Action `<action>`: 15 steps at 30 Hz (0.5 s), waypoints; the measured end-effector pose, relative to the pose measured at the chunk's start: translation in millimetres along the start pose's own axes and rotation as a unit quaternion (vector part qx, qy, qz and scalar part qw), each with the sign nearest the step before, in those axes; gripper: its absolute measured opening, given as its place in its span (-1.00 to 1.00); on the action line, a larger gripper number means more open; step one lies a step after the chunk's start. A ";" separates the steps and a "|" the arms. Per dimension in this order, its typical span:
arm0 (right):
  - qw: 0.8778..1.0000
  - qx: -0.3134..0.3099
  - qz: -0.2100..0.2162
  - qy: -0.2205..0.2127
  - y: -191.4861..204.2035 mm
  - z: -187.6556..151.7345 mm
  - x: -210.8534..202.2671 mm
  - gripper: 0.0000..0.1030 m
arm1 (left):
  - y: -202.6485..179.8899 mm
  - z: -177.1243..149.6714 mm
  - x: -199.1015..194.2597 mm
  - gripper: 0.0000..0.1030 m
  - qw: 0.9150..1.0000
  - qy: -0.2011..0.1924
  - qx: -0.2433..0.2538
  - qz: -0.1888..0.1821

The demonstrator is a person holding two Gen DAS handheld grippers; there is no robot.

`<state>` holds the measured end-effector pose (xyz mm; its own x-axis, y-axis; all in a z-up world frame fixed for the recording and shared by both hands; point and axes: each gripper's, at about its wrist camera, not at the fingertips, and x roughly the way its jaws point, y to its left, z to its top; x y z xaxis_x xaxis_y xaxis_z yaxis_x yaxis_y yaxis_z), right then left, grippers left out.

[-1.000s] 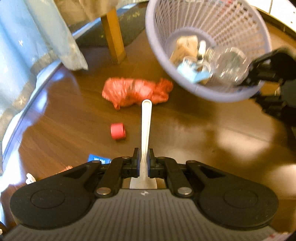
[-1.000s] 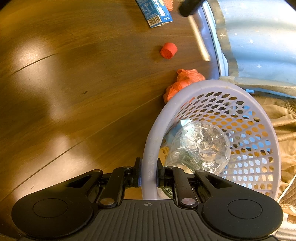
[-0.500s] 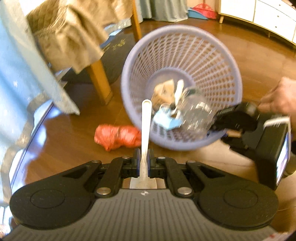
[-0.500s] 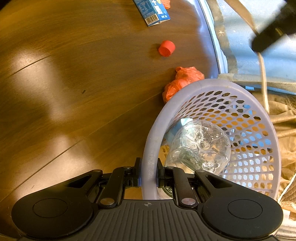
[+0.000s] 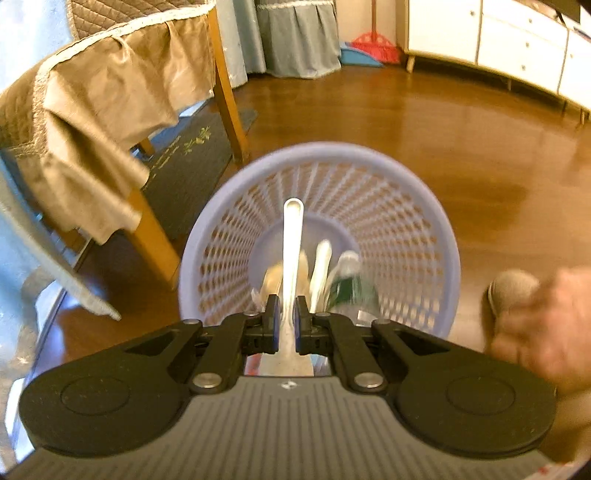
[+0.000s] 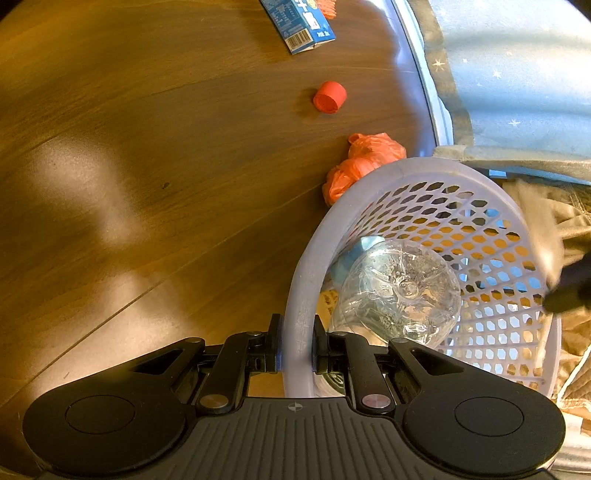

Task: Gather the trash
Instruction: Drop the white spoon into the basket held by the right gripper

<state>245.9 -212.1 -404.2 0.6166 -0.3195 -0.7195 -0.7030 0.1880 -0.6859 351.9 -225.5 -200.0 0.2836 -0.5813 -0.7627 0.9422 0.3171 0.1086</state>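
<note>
Left claw clamps a white spoon; right claw clamps the basket rim; carton print illegible.

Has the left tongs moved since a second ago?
Yes. The left tongs, shut on the white plastic spoon, have swung from over the red bag and cap on the floor to above the purple basket, with the spoon tip now over its opening.

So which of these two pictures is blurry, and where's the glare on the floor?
Left wrist view: motion blur smears the lilac plastic mesh basket and the hand; the white plastic spoon stays sharp. Right wrist view: mostly crisp, pale glare patches on the brown wooden floor, fisheye bending its edges.
</note>
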 end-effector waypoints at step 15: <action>1.000 0.002 0.001 0.002 0.7 0.9 0.9 -0.80 | 39.6 -54.6 -29.6 -0.41 0.996 -0.002 -0.055 0.063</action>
<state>246.3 -211.4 -405.4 0.6145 -0.3227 -0.7199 -0.7025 0.1915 -0.6854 371.1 -154.8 -208.0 0.3992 -0.5348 -0.7447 0.8737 0.4681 0.1322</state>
